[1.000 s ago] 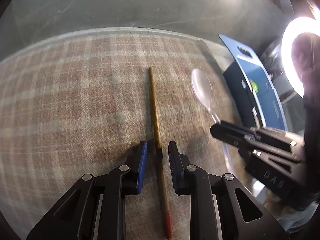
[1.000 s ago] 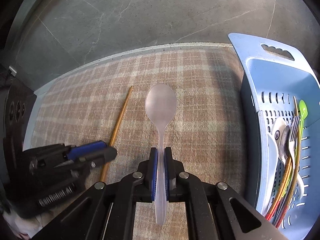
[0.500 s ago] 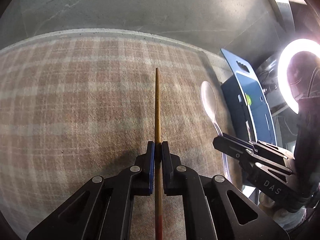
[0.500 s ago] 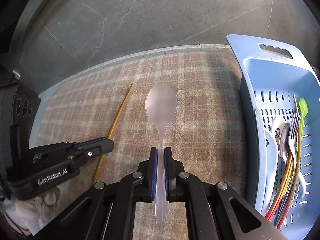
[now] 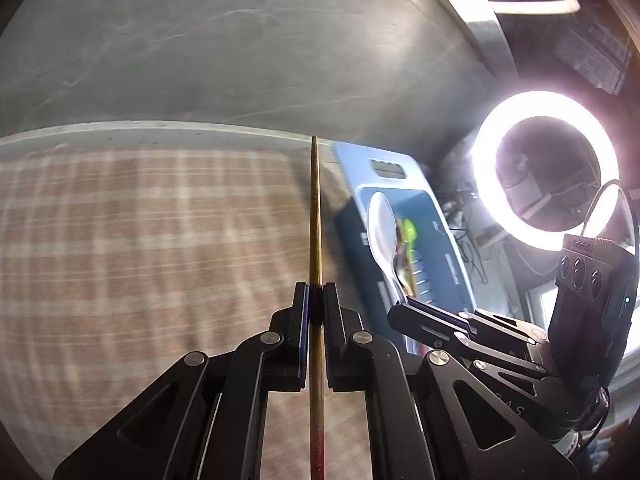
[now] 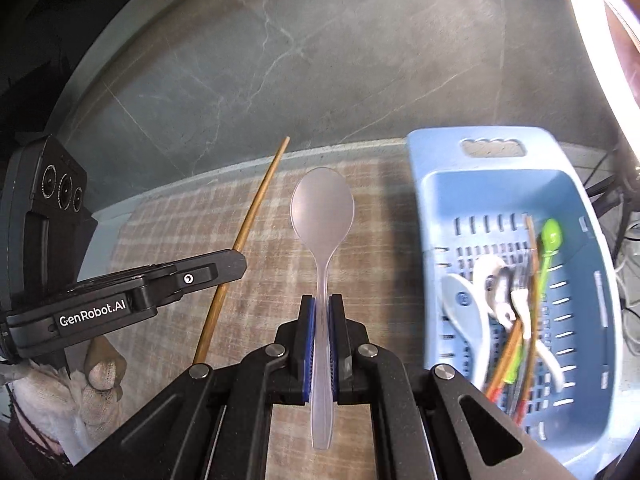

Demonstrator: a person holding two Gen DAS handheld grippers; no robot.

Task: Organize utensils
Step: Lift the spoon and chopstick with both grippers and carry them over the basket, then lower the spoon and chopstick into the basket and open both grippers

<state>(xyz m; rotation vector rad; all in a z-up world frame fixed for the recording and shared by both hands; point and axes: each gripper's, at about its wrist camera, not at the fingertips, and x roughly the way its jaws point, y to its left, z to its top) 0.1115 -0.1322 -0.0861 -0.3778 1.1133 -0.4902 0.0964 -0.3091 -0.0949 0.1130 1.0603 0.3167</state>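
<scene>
Carry step: your left gripper [image 5: 315,304] is clamped on the chopstick [image 5: 315,216], your right gripper [image 6: 320,316] on the clear spoon [image 6: 322,216], both left of the basket [image 6: 436,216]. Next, bring each over it before releasing.

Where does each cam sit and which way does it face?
Left wrist: on the left gripper, looking forward and down along its fingers at the held chopstick and plaid cloth; right gripper at right.
Right wrist: on the right gripper, looking down at the clear spoon and blue basket; gloved hand at left.
Shared: chopstick, spoon, basket, cloth.
</scene>
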